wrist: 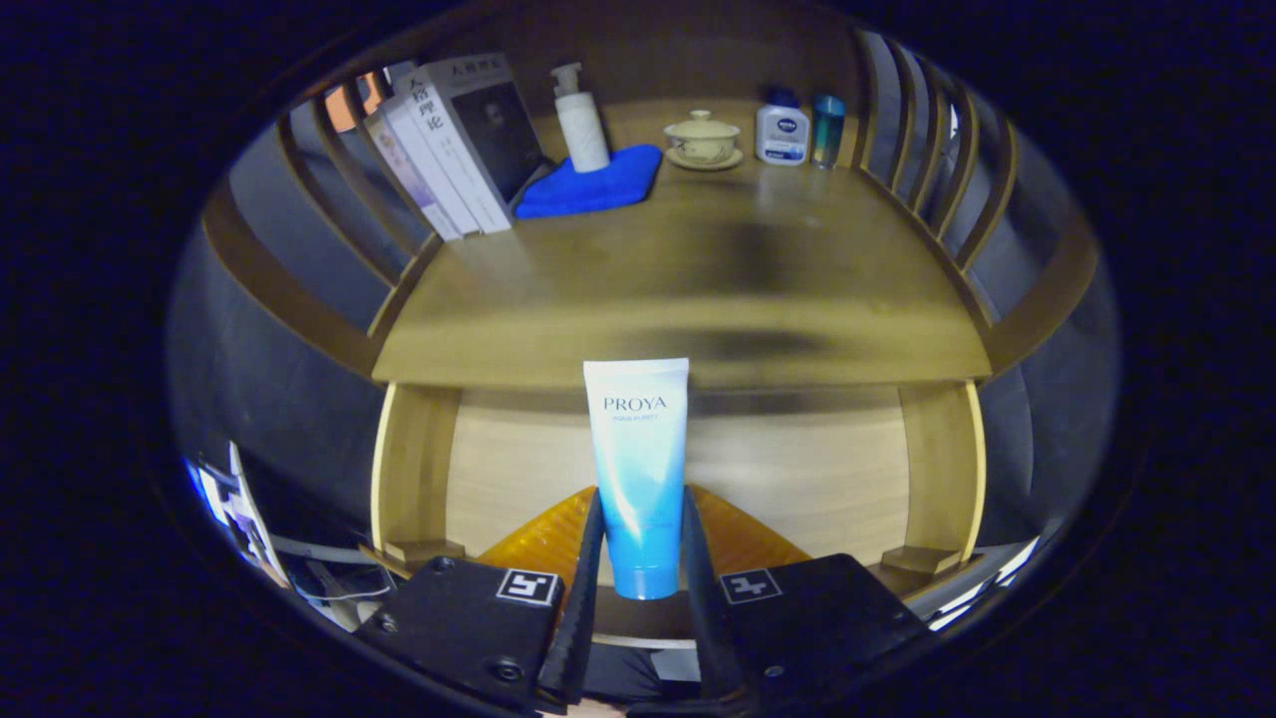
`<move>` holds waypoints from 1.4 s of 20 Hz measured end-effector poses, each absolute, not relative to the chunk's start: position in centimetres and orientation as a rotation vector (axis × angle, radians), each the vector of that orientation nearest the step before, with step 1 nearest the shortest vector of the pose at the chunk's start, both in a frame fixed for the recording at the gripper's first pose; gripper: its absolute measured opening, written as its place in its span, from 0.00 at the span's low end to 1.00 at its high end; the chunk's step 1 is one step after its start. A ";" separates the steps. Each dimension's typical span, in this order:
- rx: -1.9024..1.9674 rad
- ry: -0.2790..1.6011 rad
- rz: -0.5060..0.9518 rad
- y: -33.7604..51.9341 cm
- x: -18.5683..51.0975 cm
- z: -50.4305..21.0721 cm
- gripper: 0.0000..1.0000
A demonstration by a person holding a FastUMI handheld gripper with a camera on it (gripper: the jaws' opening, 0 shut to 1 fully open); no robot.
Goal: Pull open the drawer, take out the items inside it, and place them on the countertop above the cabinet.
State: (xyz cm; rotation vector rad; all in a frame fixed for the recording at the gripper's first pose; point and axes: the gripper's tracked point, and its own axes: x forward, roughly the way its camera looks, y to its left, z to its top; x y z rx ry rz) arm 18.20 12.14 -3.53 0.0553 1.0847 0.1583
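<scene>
1. Gripper (638, 583) fingers clench the white-and-blue tube (638, 469), cap down, above the open drawer (797, 479).
2. Risk: the smooth tube may slip or clip the countertop (698, 289) edge while lifted.

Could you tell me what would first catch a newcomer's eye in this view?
A white-and-blue tube stands cap-down between the fingers of the gripper, which is shut on it, above the open drawer. Beyond it lies the countertop, with a blue cloth under a pump bottle and leaning books at the back.
</scene>
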 end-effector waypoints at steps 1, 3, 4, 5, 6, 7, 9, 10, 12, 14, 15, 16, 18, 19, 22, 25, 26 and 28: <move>0.068 1.071 0.154 12.3 19.3 -2.8 0.45; 0.081 1.047 0.141 12.4 21.6 -1.8 0.45; 0.082 1.042 0.144 12.6 22.5 -1.3 0.45; 0.088 1.037 0.140 12.8 23.5 -1.0 0.46; 0.095 1.039 0.136 12.9 24.5 -0.9 0.46; 0.101 1.040 0.128 13.0 25.5 -0.9 0.45; 0.097 1.049 0.115 13.2 27.3 -1.1 0.45; 0.086 1.051 0.102 13.1 28.1 -1.4 0.45; 0.075 1.059 0.086 13.1 29.2 -1.8 0.46; 0.085 1.079 0.079 13.3 30.0 -2.3 0.46; 0.088 1.087 0.079 13.5 30.2 -2.6 0.46; 0.087 1.087 0.072 13.3 30.6 -2.6 0.46; 0.081 1.089 0.053 12.8 31.0 -2.8 0.46; 0.085 1.097 0.050 12.9 30.9 -3.0 0.46; 0.102 1.110 0.038 12.4 31.2 -3.6 0.46; 0.102 1.096 0.014 11.6 31.5 -3.6 0.47; 0.104 1.089 0.018 11.6 31.6 -3.3 0.49; 0.107 1.078 0.014 11.4 31.5 -3.2 0.50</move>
